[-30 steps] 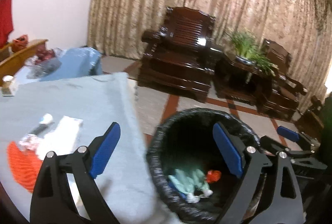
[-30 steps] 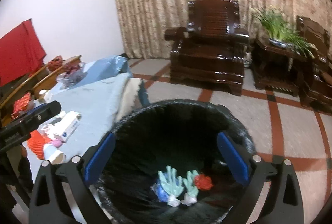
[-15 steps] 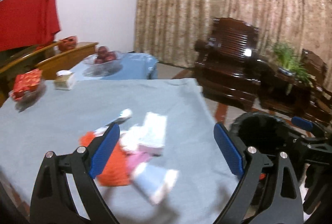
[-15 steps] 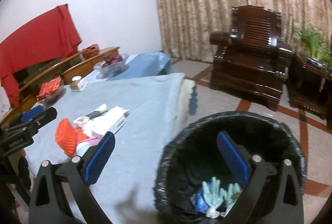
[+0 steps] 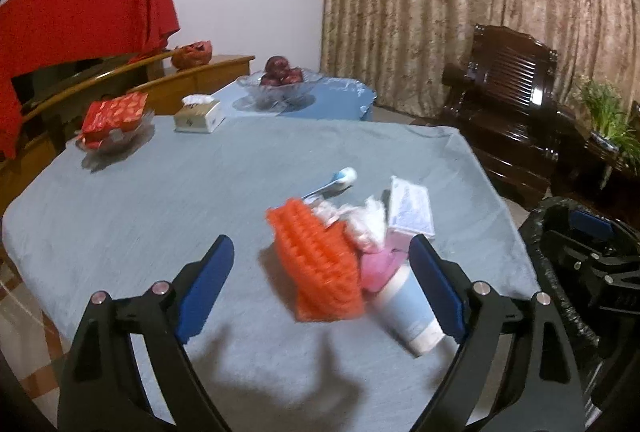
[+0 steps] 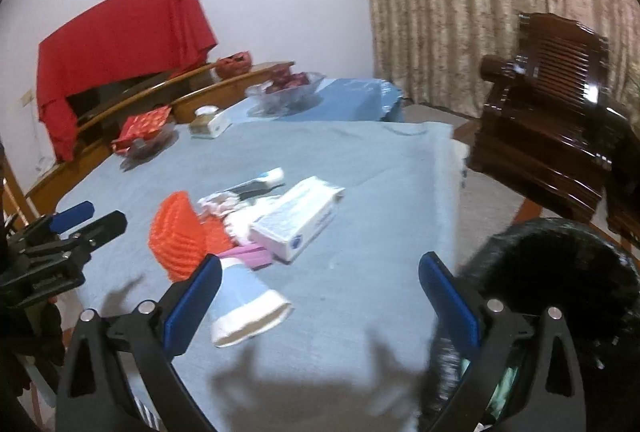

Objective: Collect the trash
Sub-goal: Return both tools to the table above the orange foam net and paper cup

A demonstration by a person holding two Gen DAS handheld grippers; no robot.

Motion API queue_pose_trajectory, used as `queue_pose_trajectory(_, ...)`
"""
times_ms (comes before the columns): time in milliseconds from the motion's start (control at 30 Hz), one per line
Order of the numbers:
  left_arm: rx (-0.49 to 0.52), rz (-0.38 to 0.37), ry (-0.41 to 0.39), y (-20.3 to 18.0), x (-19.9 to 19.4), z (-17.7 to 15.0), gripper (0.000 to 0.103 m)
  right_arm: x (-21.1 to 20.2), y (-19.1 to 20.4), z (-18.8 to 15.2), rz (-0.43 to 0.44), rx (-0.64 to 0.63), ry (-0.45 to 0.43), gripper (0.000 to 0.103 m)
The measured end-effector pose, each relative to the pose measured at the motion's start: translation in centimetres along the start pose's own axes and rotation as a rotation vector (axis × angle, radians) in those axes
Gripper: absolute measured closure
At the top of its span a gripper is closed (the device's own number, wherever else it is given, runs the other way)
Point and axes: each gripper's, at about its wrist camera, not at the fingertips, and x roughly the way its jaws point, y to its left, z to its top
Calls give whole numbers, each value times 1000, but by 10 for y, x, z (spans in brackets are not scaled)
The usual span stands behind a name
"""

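Note:
A pile of trash lies on the blue-grey tablecloth [image 5: 140, 207]: an orange foam net [image 5: 316, 264], a blue-and-white paper cup [image 5: 412, 312] on its side, a white box [image 5: 412, 207], pink and white wrappers [image 5: 372, 232] and a toothbrush [image 5: 332, 183]. My left gripper [image 5: 320, 284] is open and empty, just short of the orange net. My right gripper [image 6: 316, 300] is open and empty above the cloth, with the cup [image 6: 248, 308] by its left finger. The net [image 6: 180, 232] and box [image 6: 296, 220] lie beyond. The black-lined trash bin [image 6: 560, 272] stands at the right; it also shows in the left wrist view [image 5: 560, 232].
At the table's far side stand a glass dish with a red packet [image 5: 114, 119], a tissue box [image 5: 198, 115] and a fruit bowl [image 5: 280, 83]. A dark wooden armchair [image 5: 508, 103] and a potted plant [image 5: 608, 119] stand to the right. A red cloth [image 5: 80, 15] hangs at the back left.
Both grippers have swung left, from over the trash bin to over the table. The trash pile now lies right in front of the open left gripper. The bin has slid to the right edge.

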Motion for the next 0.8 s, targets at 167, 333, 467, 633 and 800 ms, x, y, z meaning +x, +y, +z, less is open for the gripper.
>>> queue_pose_trajectory(167,-34,27,27,16,9,-9,17,25,27,-5,52,-50,41,6)
queue_pose_trajectory(333,-47,47,40,29,13,-16,17,49,52,-17,90,-83,94,6)
queue_pose_trajectory(467,-57,58,56,37,18,-22,17,66,62,-25,80,-110,124,6)
queue_pose_trajectory(633,-72,62,73,45,23,-27,17,85,70,-33,70,-142,171,6)
queue_pose_trajectory(800,-76,52,81,45,26,-28,17,98,74,-39,55,-165,214,6)
